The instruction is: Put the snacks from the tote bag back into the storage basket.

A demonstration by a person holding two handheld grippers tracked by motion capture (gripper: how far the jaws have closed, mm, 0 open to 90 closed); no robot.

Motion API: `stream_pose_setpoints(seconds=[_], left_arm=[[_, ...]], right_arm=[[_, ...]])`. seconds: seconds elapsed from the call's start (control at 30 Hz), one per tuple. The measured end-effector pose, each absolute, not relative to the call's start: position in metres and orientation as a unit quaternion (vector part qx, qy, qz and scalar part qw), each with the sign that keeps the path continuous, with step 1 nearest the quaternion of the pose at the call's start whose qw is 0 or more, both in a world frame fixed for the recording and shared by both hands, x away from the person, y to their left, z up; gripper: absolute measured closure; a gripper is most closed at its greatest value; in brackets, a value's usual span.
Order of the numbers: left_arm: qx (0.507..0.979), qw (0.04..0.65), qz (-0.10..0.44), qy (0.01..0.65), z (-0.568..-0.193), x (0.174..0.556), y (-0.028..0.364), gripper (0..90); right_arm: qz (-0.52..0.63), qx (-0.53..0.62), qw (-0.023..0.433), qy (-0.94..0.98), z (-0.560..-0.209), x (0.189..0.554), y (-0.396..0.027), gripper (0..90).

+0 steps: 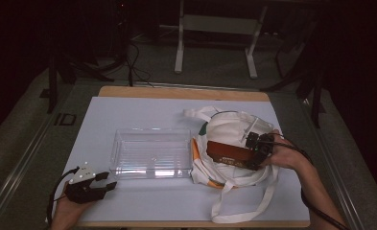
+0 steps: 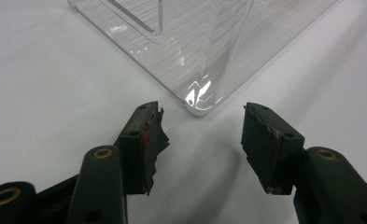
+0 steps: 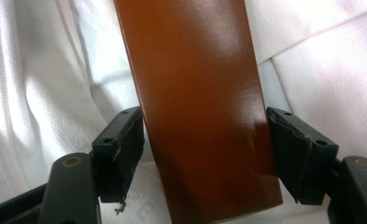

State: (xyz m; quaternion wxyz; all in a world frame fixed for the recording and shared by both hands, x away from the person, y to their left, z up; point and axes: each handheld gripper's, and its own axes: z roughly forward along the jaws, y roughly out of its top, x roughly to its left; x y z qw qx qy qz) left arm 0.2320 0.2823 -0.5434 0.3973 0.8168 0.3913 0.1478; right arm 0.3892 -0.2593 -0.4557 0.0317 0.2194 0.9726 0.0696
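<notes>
Right gripper (image 3: 204,144) sits w/ jaws on either side of a glossy brown flat box (image 3: 195,93); jaws look closed against its edges, clamped on it. The box lies on a white cloth tote bag (image 1: 234,127) w/ orange and green print, straps trailing toward worktop (image 1: 143,108) front. Left gripper (image 2: 202,130) has jaws apart, nothing between, just beside the near corner of a clear plastic tray (image 1: 150,153), mid-worktop and touching the bag. No readable writing on the box or the bag.
</notes>
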Motion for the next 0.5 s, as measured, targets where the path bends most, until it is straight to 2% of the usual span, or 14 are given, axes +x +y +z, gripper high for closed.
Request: stream_pose_setpoints(seconds=[0.27,0.5], left_arm=[[0.816,0.398,0.147,0.392,-0.543,0.232,0.282,46.9],[0.817,0.398,0.147,0.391,-0.543,0.232,0.282,46.8]], right_arm=[[0.046,0.22,0.022,0.974,-0.466,0.395,-0.256,30.2],[0.031,0.218,0.008,0.976,-0.474,0.396,-0.251,37.6]])
